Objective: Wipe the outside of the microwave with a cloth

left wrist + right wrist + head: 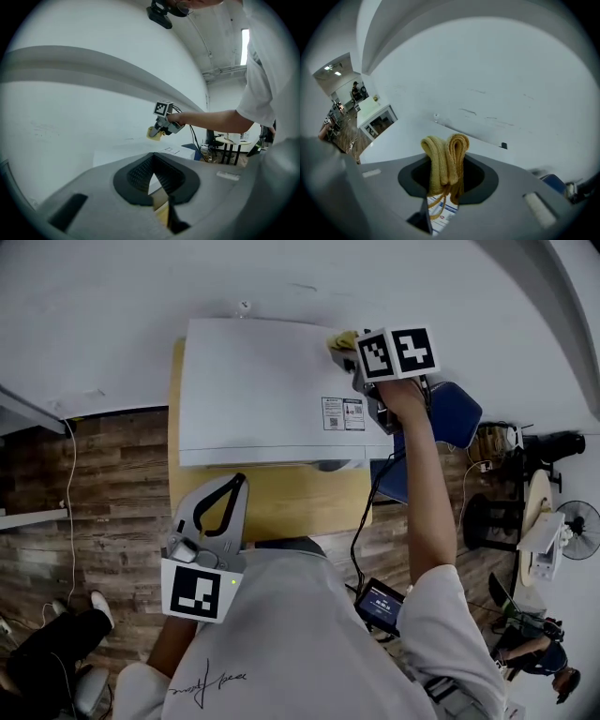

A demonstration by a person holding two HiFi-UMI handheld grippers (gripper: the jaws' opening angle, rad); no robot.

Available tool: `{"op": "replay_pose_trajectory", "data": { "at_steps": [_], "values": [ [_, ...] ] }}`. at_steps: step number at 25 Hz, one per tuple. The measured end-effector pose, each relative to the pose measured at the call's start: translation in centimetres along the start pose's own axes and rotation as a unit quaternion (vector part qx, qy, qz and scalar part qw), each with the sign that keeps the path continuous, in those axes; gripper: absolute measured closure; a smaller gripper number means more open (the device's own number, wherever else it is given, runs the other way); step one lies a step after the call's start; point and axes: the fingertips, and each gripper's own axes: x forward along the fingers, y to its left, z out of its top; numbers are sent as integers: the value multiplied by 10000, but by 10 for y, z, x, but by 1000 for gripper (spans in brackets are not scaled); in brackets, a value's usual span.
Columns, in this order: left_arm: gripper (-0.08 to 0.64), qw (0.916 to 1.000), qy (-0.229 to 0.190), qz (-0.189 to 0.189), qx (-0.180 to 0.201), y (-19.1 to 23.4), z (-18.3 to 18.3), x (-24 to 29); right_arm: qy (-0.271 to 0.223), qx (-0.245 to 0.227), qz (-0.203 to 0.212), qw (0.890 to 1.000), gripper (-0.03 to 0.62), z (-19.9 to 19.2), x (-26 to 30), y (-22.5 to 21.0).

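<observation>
Clamping cloth [443, 161], right gripper [350, 346] sat at microwave's [262, 390] far right corner; left gripper [239, 486] hung closed, empty, over table [291, 504].

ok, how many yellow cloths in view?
1: the folded yellow cloth, clamped in the right gripper at the far right corner of the white microwave. The shut left gripper holds none; others may be hidden.

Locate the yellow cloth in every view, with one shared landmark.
Head view: cloth upper right of centre, at the microwave top's back-right corner.
Left gripper view: cloth just above centre.
Right gripper view: cloth centre, clamped between the jaws.
Shared landmark: the microwave's white top.
</observation>
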Motion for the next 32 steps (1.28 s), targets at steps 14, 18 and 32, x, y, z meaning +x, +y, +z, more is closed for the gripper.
{"op": "replay_pose_trajectory", "data": {
  "at_steps": [14,18,32],
  "values": [
    [566,9997,92,50,-228,-4,-4,18,629,-250,-1562,9854,471,-81,-8,-119],
    [566,9997,82,1,-211,-5,-5,20,673,-309,-1679,9830,471,-81,-7,-118],
    [566,9999,45,-50,-115,4,-6,7,734,-314,-1476,9858,471,-72,1,-76]
  ]
}}
